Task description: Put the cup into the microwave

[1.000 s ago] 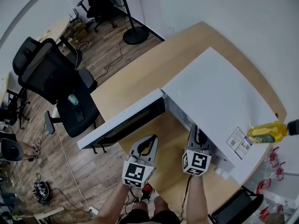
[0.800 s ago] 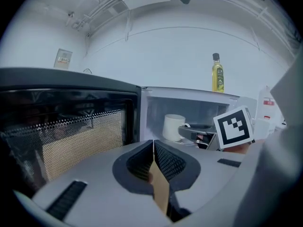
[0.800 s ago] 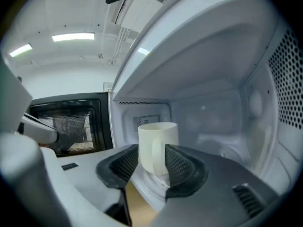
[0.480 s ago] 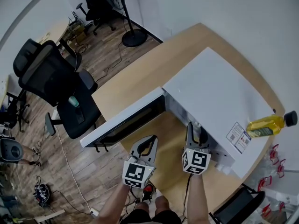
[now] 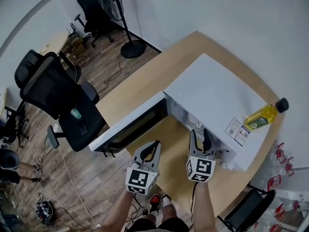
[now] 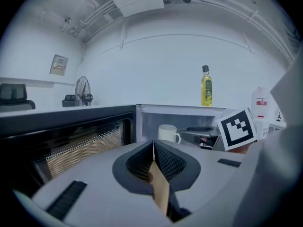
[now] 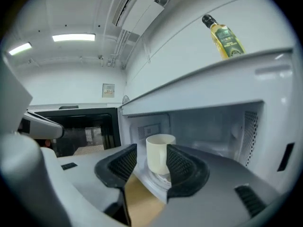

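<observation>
The white microwave [image 5: 212, 91] stands on the wooden table with its door [image 5: 130, 124] swung wide to the left. A white cup [image 7: 160, 152] stands upright on the turntable inside, also in the left gripper view as the cup [image 6: 166, 132]. My right gripper [image 7: 152, 167] is at the oven's mouth. Its jaws have just been opening, and the cup shows in the gap between them with the pads off it. In the head view the right gripper [image 5: 200, 137] has its fingers spread. My left gripper [image 5: 155, 145] hangs shut and empty in front of the door, its tips [image 6: 154, 143] together.
A yellow oil bottle [image 5: 263, 114] stands on the microwave's top near its right end. Black office chairs [image 5: 53, 88] and a fan stand [image 5: 131, 48] are on the floor to the left. The table's front edge [image 5: 166, 187] lies just under my hands.
The right gripper's fingers have spread apart and it has drawn back a little from the microwave's mouth. Both grippers have risen slightly.
</observation>
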`<state>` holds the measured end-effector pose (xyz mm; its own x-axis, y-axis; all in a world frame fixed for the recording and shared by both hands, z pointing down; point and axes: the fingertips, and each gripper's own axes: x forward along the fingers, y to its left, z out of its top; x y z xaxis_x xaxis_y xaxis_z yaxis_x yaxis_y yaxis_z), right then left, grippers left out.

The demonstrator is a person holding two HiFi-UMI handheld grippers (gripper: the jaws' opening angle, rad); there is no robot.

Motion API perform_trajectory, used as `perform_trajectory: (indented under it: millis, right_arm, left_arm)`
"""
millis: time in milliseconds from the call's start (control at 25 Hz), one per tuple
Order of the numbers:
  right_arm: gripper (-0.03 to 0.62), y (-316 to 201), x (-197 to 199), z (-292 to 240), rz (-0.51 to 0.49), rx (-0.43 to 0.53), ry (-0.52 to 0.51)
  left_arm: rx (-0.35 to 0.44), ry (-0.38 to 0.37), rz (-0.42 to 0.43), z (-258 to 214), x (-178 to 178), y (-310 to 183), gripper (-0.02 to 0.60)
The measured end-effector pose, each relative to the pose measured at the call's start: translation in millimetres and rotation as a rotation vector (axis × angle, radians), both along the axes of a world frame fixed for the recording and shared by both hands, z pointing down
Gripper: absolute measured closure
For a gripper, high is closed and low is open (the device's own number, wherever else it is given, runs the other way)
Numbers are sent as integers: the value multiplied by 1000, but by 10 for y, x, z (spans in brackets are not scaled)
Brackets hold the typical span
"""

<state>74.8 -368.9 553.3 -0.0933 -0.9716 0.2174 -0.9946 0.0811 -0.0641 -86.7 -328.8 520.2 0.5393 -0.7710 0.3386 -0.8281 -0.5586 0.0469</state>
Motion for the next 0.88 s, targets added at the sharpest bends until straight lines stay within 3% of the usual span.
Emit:
perform_trajectory:
  millis: [480, 880]
  right_arm:
    - [416, 757, 10, -668, 32, 39, 38]
    - [485, 1650, 31, -1248, 59, 79, 71]
  left_arm:
    - [95, 15, 71, -641, -43, 512, 552]
    - [160, 22, 126, -1127, -64, 1107, 552]
